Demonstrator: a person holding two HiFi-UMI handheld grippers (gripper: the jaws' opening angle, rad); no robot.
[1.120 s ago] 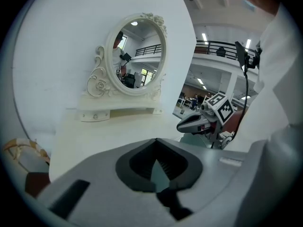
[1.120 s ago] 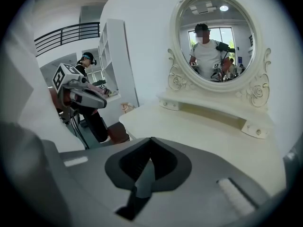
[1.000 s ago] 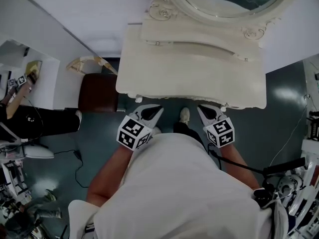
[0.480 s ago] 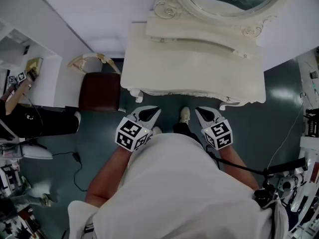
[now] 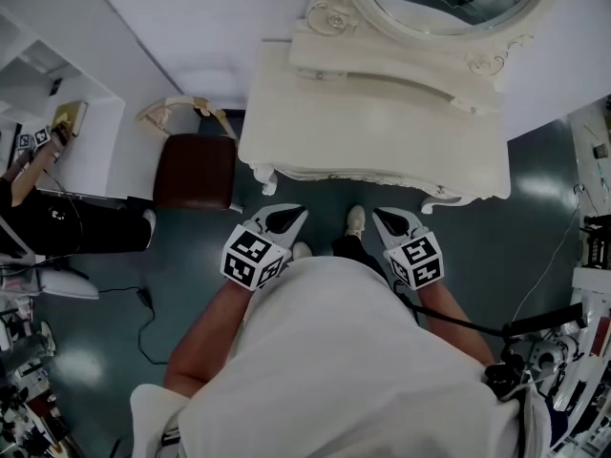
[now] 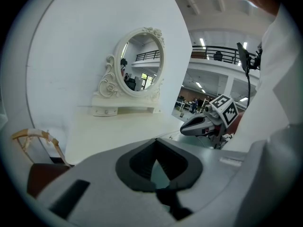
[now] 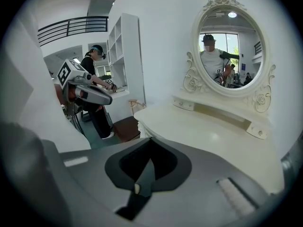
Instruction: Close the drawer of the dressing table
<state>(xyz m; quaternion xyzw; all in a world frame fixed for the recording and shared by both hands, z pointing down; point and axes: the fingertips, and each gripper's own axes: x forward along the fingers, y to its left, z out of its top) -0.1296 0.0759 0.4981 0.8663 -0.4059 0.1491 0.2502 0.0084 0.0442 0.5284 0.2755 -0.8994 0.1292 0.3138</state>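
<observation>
1 glossy cream dressing table (image 5: 382,136) (scrolled oval mirror (image 5: 449,3)), brown chair (image 5: 196,172)

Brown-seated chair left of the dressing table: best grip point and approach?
Probably the cream backrest, at its curved top rail: a thin open frame the jaws can close around, whereas the brown seat is broad and flat. It stands on the wall side, so come from above, across the seat, jaws straddling the rail. The left gripper, nearer it, is shut; open first.
</observation>
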